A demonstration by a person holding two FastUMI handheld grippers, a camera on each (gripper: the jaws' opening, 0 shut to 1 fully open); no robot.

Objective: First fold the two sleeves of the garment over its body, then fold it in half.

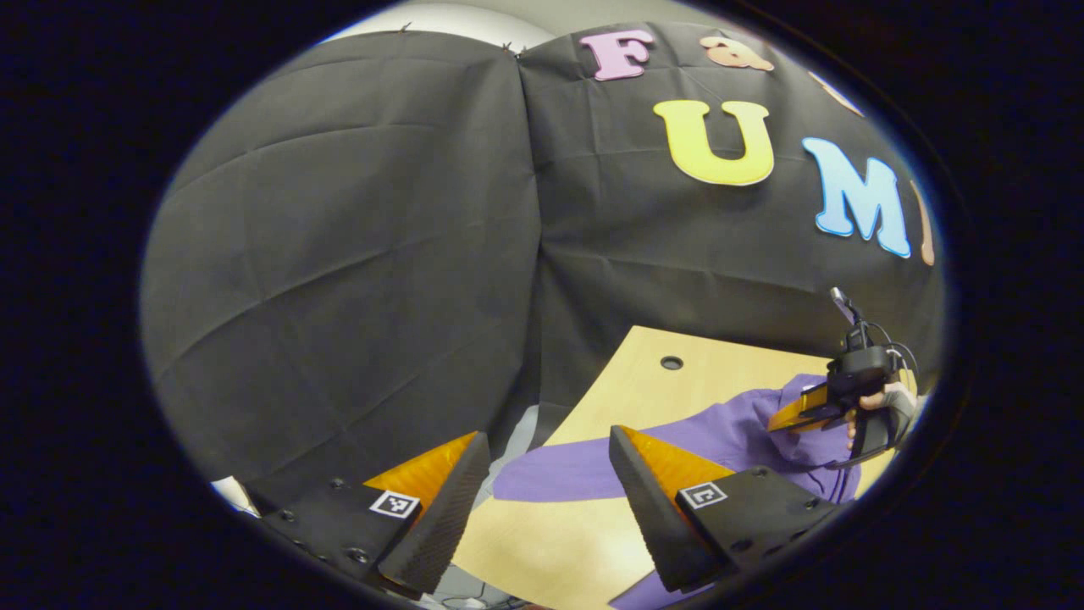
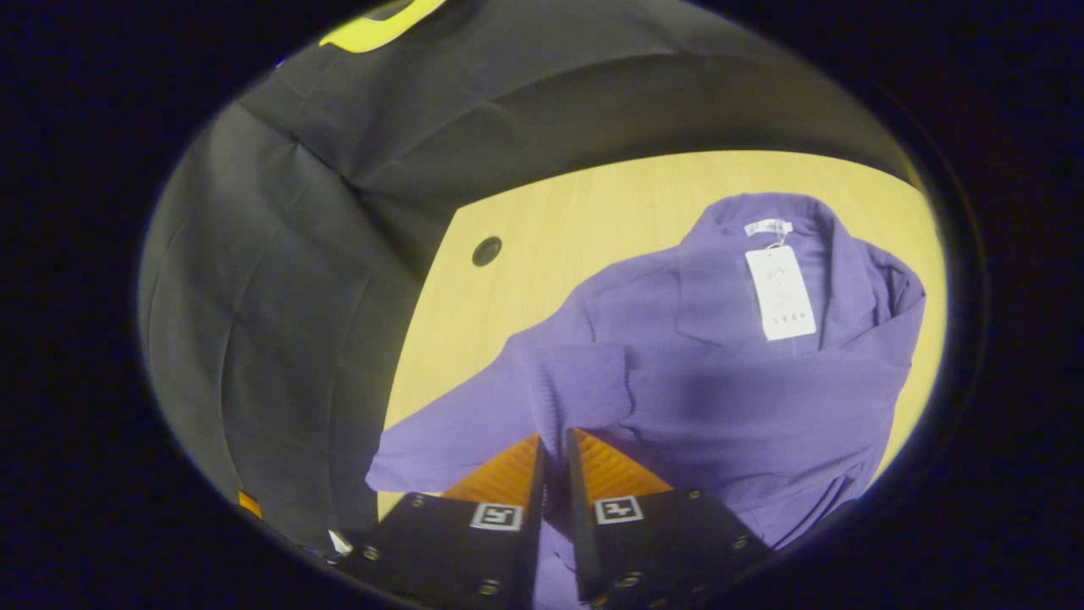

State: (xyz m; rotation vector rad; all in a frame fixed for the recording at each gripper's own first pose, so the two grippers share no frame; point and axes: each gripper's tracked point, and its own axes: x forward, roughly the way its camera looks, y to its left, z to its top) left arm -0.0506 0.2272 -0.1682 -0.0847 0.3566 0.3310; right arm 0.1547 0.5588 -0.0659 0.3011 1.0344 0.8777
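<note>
Item: purple, thin woven garment (image 2: 720, 381) with an open collar and a white paper hang tag (image 2: 781, 292), lying on a pale wooden table top (image 2: 542, 254) that has a small round dark hole (image 2: 487, 251) near its far corner. In the right gripper view the garment occupies the centre and right of the frame, collar toward the upper right, one sleeve (image 2: 457, 440) trailing to the lower left; its long axis appears to run from collar at upper right down toward the lower edge of the frame, hem end hidden behind the fingers. In the left gripper view the same garment sits at lower right, with a flat sleeve reaching leftward across the wood to the lower centre. Right gripper (image 2: 555, 462): fingers drawn nearly together, pinching a raised ridge of purple cloth between them at bottom centre; seen from the other camera at right of frame, held by a hand (image 1: 889, 407), lifted above the cloth. Left gripper (image 1: 549, 491): fingers spread wide, nothing between them, poised over the table edge near the sleeve. Risks, as judged: the pinch looks shallow and may take only one layer, so the cloth could slip out mid-fold; a pull made too far or too fast could drag the whole body across the smooth table and skew the collar line; the loose tag may fold under; the sleeve near the table edge may slide off.
</note>
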